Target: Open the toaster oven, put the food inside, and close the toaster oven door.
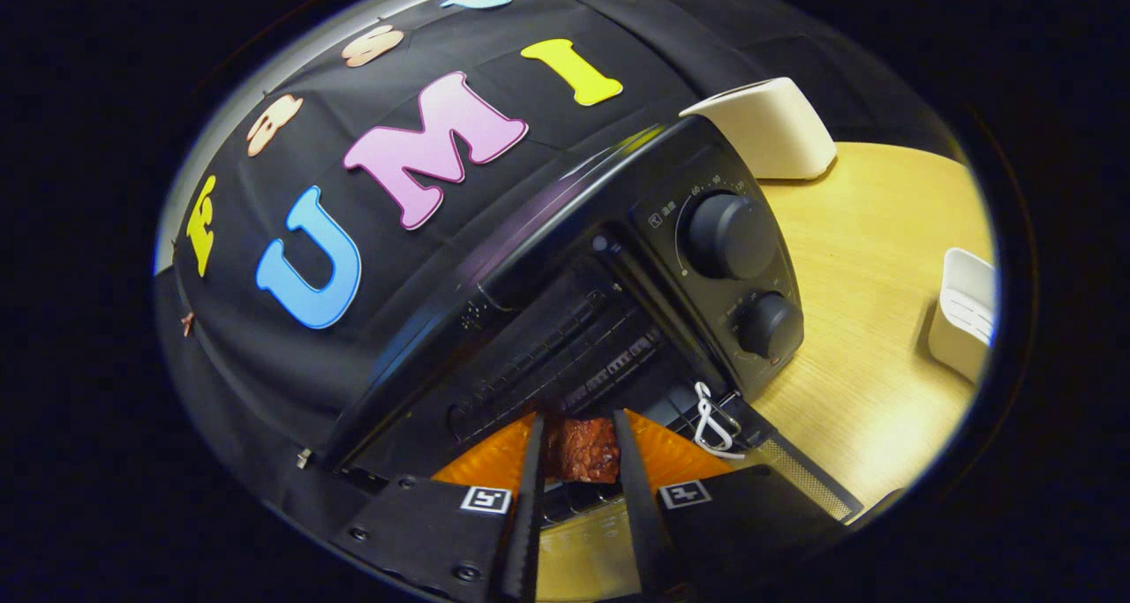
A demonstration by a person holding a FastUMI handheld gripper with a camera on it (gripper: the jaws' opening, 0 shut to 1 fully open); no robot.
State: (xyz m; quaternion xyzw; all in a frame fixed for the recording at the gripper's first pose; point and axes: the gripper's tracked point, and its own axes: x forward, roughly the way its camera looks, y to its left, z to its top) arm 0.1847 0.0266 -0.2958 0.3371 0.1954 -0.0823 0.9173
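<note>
A black toaster oven (565, 259) stands on the wooden table with its door dropped open, so the dark cavity and wire rack (565, 356) show. Two round knobs (731, 235) sit on its right panel. My gripper (578, 448) is shut on a reddish-brown piece of food (581, 448), both fingers pressing its sides. The food hangs at the mouth of the oven, just above the open door (794, 471), tilted with the view. A white clip (711, 422) dangles from the door's handle area to the right of the fingers.
A cream-coloured box-like appliance (768, 126) stands behind the oven on the light wooden table (865, 320). A white slotted holder (967, 312) sits further right on the table. The booth's black cloth wall rises behind and left of the oven.
</note>
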